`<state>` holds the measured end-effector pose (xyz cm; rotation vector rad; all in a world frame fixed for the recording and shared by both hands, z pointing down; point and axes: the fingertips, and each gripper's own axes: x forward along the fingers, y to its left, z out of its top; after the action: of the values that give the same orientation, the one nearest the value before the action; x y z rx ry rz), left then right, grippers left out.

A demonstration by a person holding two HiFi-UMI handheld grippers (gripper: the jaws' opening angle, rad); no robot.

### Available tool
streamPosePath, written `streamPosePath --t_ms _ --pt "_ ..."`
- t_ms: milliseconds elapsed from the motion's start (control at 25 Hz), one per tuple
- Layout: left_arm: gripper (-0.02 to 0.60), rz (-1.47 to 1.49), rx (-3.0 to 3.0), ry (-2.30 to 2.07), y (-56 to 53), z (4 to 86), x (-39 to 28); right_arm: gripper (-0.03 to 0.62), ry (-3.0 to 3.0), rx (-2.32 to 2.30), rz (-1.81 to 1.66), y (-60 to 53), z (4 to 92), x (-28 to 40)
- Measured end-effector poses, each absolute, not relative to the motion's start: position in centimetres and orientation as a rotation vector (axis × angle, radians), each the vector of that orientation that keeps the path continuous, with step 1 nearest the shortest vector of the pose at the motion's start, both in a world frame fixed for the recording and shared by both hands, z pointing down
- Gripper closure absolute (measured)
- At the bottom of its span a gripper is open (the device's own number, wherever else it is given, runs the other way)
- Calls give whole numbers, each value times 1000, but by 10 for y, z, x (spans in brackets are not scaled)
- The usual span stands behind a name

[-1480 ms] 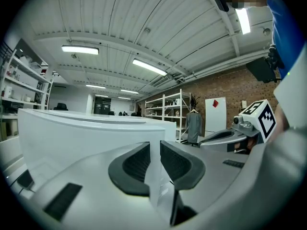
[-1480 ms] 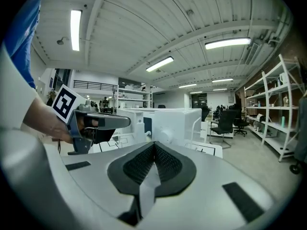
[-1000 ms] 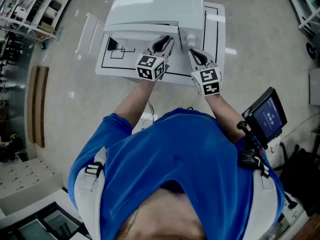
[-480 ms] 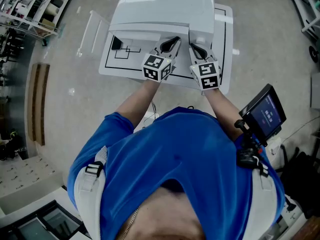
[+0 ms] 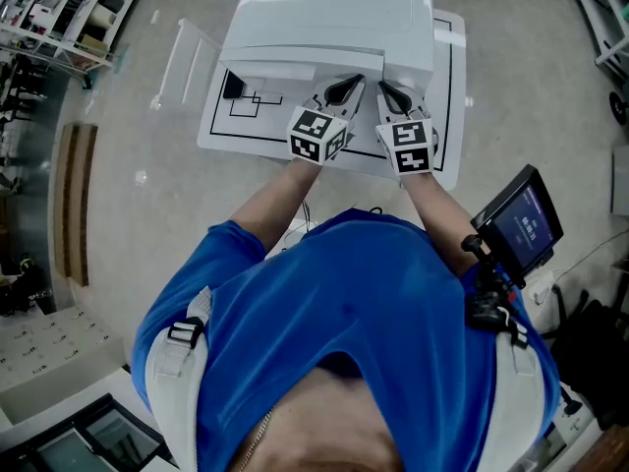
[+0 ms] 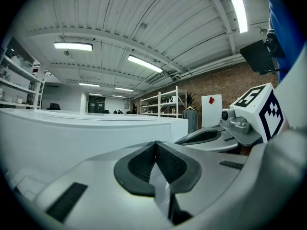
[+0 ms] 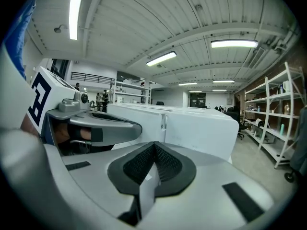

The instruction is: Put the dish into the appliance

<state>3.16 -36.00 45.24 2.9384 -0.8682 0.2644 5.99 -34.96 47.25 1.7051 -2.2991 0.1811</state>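
The white box-shaped appliance (image 5: 329, 13) stands on a white table (image 5: 444, 116) marked with black lines. My left gripper (image 5: 346, 87) and right gripper (image 5: 390, 90) are side by side, just before the appliance's front right part. Both point at it, jaws shut with nothing between them. In the left gripper view the pads (image 6: 154, 153) meet, with the appliance's white wall (image 6: 81, 128) ahead and the right gripper (image 6: 249, 114) alongside. In the right gripper view the pads (image 7: 154, 156) also meet, facing the appliance (image 7: 201, 123), with the left gripper (image 7: 91, 123) beside. No dish shows in any view.
A small dark object (image 5: 233, 85) sits on the table by the appliance's front left. A clear frame (image 5: 182, 62) stands left of the table. A screen on a mount (image 5: 521, 226) hangs at the person's right side. Shelving (image 5: 59, 18) lines the far left.
Both grippers have moved forward to the appliance's front and drawn closer together. The right one shifted most. Both stayed shut.
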Motion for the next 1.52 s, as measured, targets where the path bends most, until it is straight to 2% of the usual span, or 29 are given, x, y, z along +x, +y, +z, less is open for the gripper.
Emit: streamPosePath --t_ms 840,1360,1520 --pt "574 256 2943 -793 -362 451 57 592 -2242 1753 228 -359 465 71" --pt "574 219 2874 -882 -370 458 24 592 -2257 1759 246 -352 471 72" --pt "574 213 2855 -916 -342 455 25 592 -2269 1760 244 -322 465 86"
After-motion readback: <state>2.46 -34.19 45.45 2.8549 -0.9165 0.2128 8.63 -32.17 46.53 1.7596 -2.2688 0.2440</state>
